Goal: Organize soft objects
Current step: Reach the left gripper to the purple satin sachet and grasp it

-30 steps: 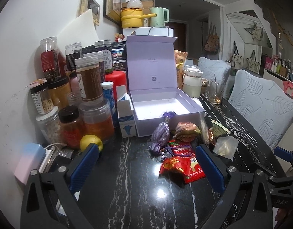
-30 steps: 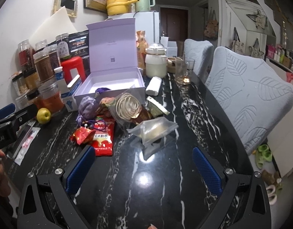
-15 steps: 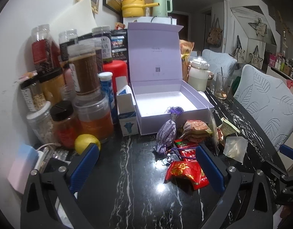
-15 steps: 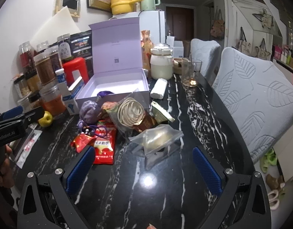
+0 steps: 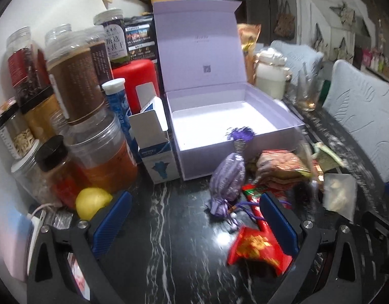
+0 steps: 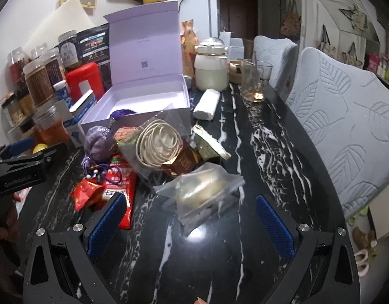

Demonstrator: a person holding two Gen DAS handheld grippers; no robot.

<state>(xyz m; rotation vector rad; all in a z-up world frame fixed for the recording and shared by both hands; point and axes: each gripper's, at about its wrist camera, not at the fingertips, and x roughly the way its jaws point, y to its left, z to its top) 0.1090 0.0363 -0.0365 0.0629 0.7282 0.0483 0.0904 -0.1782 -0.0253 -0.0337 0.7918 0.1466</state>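
An open lilac box point(image 5: 227, 124) point(image 6: 143, 96) stands on the black marble table with its lid up. In front of it lies a pile of soft items: a purple sachet point(image 5: 228, 177) point(image 6: 98, 143), red snack packets point(image 5: 257, 248) point(image 6: 118, 190), a clear bag with a coiled cord point(image 6: 157, 144), a brown packet point(image 6: 184, 163) and a clear zip bag point(image 6: 204, 185). My left gripper point(image 5: 194, 217) is open, just short of the sachet. My right gripper point(image 6: 189, 217) is open, just short of the zip bag.
Several jars and bottles point(image 5: 75, 96) crowd the left wall, with a lemon point(image 5: 92, 201) and a small blue-white carton point(image 5: 154, 152). A white jar point(image 6: 211, 69), a glass point(image 6: 255, 81) and a white roll point(image 6: 206, 103) stand behind. Padded chairs point(image 6: 346, 116) line the right edge.
Both grippers have moved forward toward the pile and the box. The objects have not moved, and both jaws stay open.
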